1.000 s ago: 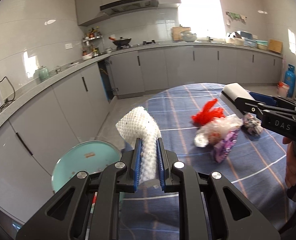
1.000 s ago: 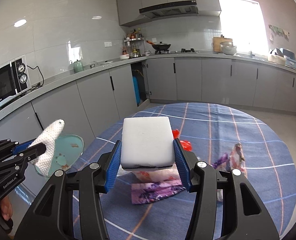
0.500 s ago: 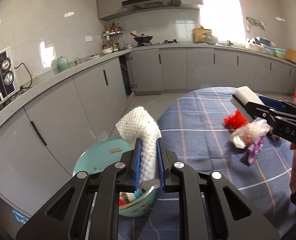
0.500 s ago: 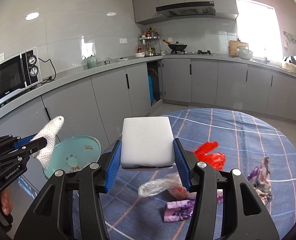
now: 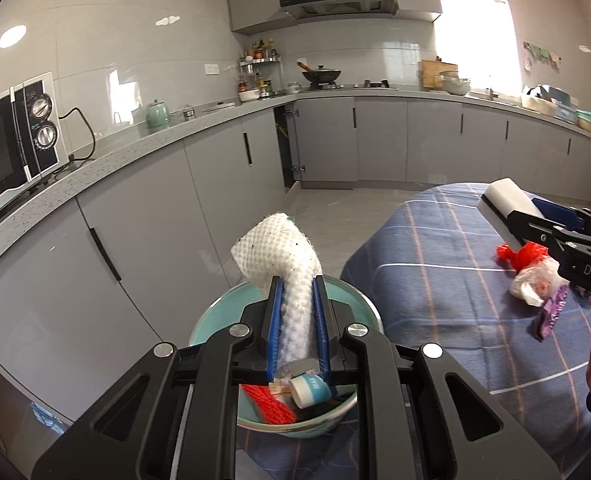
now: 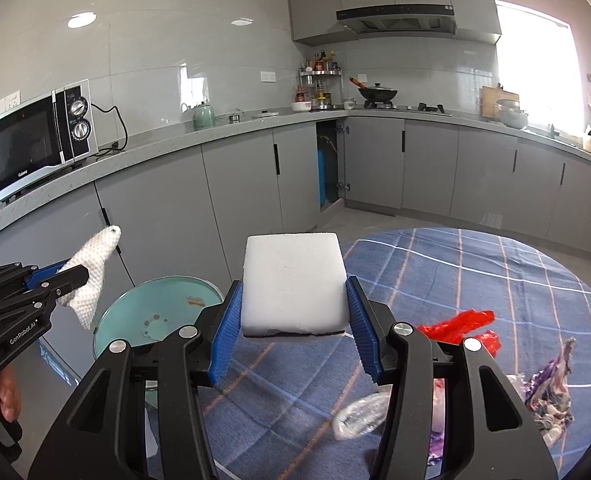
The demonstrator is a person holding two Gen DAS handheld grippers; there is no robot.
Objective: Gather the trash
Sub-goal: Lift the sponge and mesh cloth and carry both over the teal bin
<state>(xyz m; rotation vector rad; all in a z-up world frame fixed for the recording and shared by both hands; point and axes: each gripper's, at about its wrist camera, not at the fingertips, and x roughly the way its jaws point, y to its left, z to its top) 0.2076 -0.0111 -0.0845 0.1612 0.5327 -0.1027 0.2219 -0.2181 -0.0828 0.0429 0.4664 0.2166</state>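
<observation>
Holding a white foam net (image 5: 285, 264), the left gripper (image 5: 297, 322) has its blue fingers (image 5: 274, 320) pressed tight on both sides of it. The net sticks up above a teal trash bin (image 5: 359, 308), which stands on the floor just beside the edge of the round table (image 5: 427, 264).

The right gripper (image 6: 293, 330) pinches a white foam block (image 6: 293, 284) between its fingers, held in the air over the table's near edge. There is open floor (image 5: 335, 204) between the table and the gray cabinets (image 5: 155, 232).

Inside the bin you can see a red net (image 5: 269, 402) and a small white and blue tube (image 5: 311, 388). Its round lid (image 6: 155, 312) stands open.

On the blue checked cloth, more trash lies in a bunch: a red plastic bag (image 6: 461, 322), a clear plastic bag (image 6: 361, 414) and a purple wrapper (image 6: 555, 380), close together and well apart from the bin.
</observation>
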